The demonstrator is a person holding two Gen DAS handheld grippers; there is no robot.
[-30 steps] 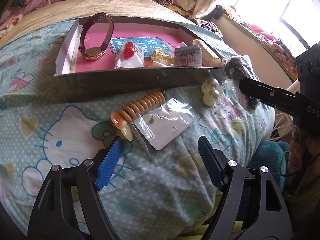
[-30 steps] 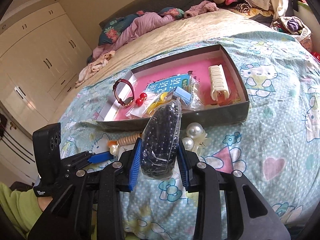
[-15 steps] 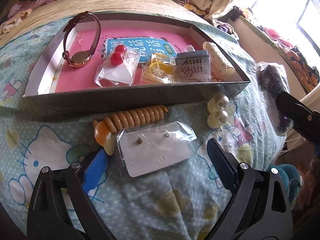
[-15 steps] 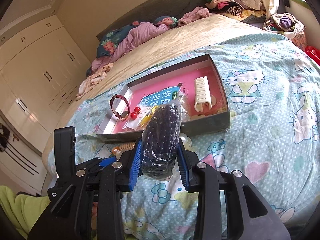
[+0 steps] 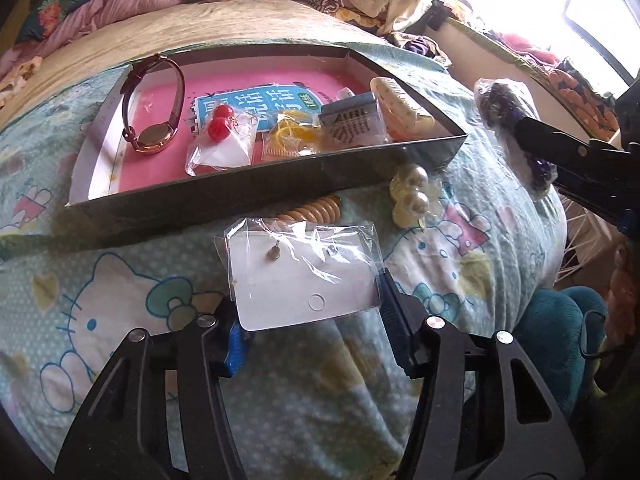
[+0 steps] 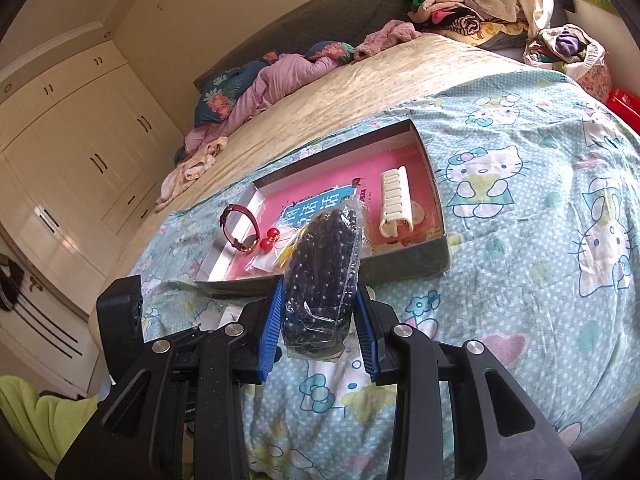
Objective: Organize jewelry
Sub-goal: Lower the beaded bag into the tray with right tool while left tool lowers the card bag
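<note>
left wrist view: my left gripper [image 5: 308,316] has its blue pads pressed to both edges of a clear bag with a white earring card [image 5: 300,276], which looks lifted a little above the hello kitty bedspread [image 5: 120,320]. right wrist view: my right gripper [image 6: 318,322] is clamped on a plastic bag of dark beads [image 6: 320,276], held in the air short of the tray.

beyond the fingers, the open box tray [image 5: 256,188] with its pink floor already holds a brown-strap watch [image 5: 152,108], a bag with red ball earrings [image 5: 222,140], a yellow item in a packet [image 5: 290,138], a small printed box [image 5: 352,120] and a cream hair claw [image 5: 402,110].

outside it, just before the near wall, lie an orange ribbed clip [image 5: 316,210], mostly hidden behind the card, and a pearl hair piece [image 5: 414,196].

by my reckoning the sorting is past halfway: five pieces are in, two in my grip, and two on the bedspread not yet picked up.
</note>
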